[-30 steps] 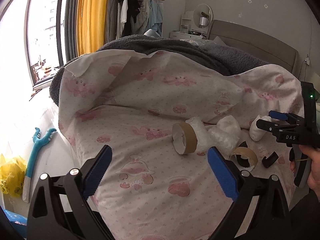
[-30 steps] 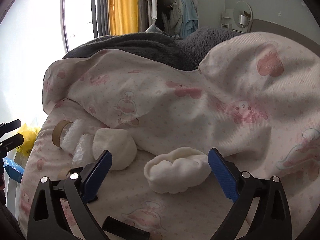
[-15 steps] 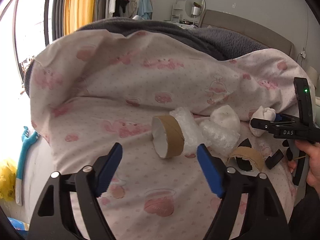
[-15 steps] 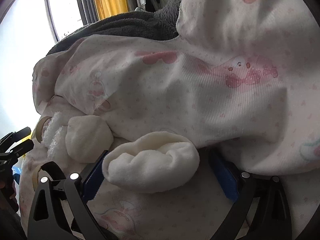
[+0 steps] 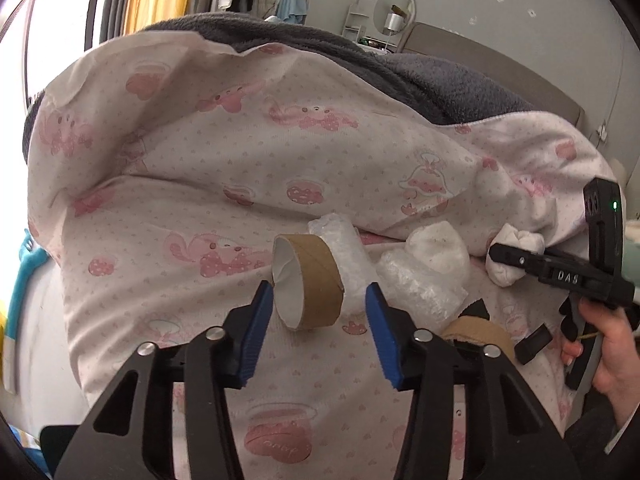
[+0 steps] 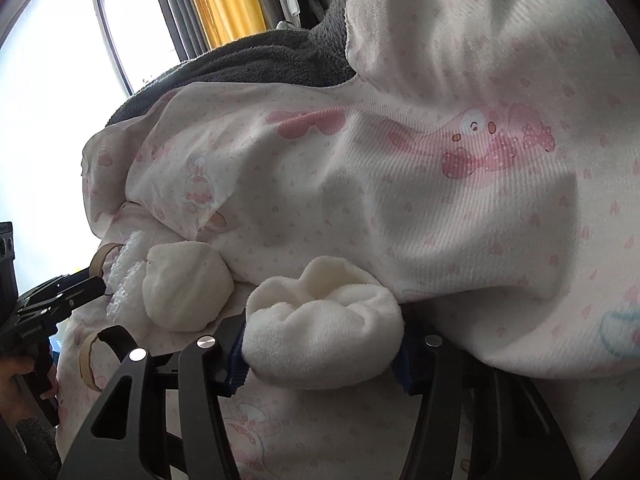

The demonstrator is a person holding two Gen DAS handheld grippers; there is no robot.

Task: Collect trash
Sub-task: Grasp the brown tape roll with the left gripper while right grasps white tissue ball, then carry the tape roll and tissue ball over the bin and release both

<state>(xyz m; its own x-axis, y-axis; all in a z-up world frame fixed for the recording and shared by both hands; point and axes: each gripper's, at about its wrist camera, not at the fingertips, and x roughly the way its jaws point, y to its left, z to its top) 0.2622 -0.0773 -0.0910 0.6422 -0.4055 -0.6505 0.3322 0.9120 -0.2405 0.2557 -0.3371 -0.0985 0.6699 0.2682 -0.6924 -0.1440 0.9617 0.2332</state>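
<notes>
A brown cardboard tape core (image 5: 308, 280) lies on the pink-patterned duvet (image 5: 180, 208). It sits between the blue pads of my left gripper (image 5: 318, 300), whose jaws are closing. The left pad is at the core's rim and the right pad still stands off it. My right gripper (image 6: 320, 356) is closing too, its pads pressing both sides of a white sock ball (image 6: 324, 332) that hides most of them. The left wrist view shows that same sock ball (image 5: 516, 256) at the right gripper's tips. A hand (image 5: 604, 360) holds that gripper.
Behind the core lie two bubble-wrap wads (image 5: 344, 248) (image 5: 420, 292), a second white sock ball (image 5: 438, 252), a flattened cardboard ring (image 5: 476, 332) and a small black piece (image 5: 532, 342). The bunched duvet and a grey blanket (image 5: 440, 76) rise behind. A blue toy (image 5: 28, 264) lies off the left edge.
Both grippers moved forward and down onto their objects and narrowed from wide open. The core now sits between the left pads, and the sock ball is squeezed between the right pads.
</notes>
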